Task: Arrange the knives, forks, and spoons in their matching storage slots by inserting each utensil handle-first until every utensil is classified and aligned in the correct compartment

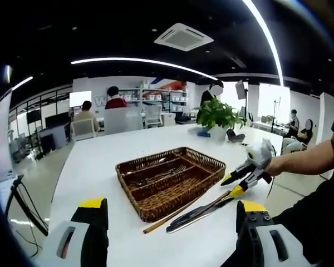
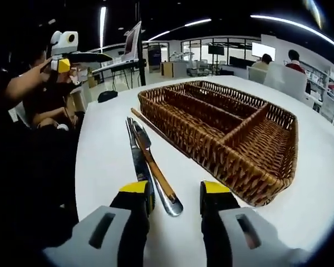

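A brown wicker basket (image 1: 131,192) (image 2: 245,178) with long compartments sits on the white table (image 1: 100,167). Thin metal forks (image 1: 162,176) lie in its middle slot. Beside the basket, a few knives (image 1: 203,212) (image 2: 134,147) and a wooden-handled utensil (image 2: 156,167) lie together on the table. My left gripper (image 1: 171,204) hovers before the basket, jaws wide apart and empty; it also shows high up in the right gripper view (image 2: 92,57). My right gripper (image 2: 175,192) is open just over the near end of the utensils, also seen beside them (image 1: 232,186).
A potted plant (image 1: 218,118) stands at the table's far end. Chairs (image 1: 82,129) and seated people (image 1: 116,100) are behind it. A person's sleeve (image 2: 39,144) is along the table edge. A tripod leg (image 1: 25,203) stands on the floor to the left.
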`<state>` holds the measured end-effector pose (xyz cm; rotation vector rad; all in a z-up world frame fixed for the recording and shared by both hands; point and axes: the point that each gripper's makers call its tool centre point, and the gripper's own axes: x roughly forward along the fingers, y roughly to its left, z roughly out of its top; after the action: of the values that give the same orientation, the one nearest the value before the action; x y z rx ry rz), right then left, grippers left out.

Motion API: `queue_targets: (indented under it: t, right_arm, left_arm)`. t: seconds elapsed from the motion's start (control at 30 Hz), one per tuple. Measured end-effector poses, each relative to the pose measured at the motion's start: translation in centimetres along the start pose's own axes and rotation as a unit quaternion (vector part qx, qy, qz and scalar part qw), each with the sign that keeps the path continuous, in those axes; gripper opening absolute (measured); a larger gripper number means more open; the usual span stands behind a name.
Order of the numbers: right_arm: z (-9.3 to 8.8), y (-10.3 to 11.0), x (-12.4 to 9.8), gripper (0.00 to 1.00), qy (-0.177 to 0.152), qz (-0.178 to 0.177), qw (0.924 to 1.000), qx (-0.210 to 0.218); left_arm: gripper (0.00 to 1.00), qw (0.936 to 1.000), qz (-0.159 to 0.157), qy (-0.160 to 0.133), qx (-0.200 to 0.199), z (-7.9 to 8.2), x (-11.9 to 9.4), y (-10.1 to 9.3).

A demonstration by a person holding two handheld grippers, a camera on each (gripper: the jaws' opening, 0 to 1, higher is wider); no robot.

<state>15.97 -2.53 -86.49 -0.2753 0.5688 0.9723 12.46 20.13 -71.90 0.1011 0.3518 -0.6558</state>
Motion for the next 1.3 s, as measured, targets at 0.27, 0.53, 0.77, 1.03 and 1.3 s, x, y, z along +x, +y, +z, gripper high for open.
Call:
queue_targets:
  t: [0.27, 0.53, 0.77, 1.03, 1.3]
  right_arm:
    - [-0.6, 0.5, 0.8, 0.21, 0.016, 0.006, 0.9997, -0.017]
    - [-0.4, 1.0, 0.7, 0.09, 0.011, 0.019, 0.9994, -0.026]
    - [-0.4, 2.2, 0.6, 0.06, 0.017, 0.041, 0.9967, -0.068]
    - [0.7, 4.5, 0.0, 0.04, 0.004, 0.084, 0.9942, -0.066]
    - [0.9, 5.4, -0.8, 0.03, 0.003, 0.107, 0.9925, -0.058]
  left_arm:
    - [1.00, 1.0000, -0.001, 0.002, 0.000, -0.2, 0.0, -0.1]
    - [1.00, 1.0000, 0.001, 0.001, -0.002, -0.3, -0.2, -0.1]
    - [1.00, 1.0000, 0.002, -0.002, -0.003, -0.2, -0.3, 0.1]
    - [1.00, 1.0000, 0.003, -0.004, -0.002, -0.1, -0.4, 0.2]
    - [1.00, 1.0000, 0.004, -0.002, -0.002, -0.2, -0.4, 0.2]
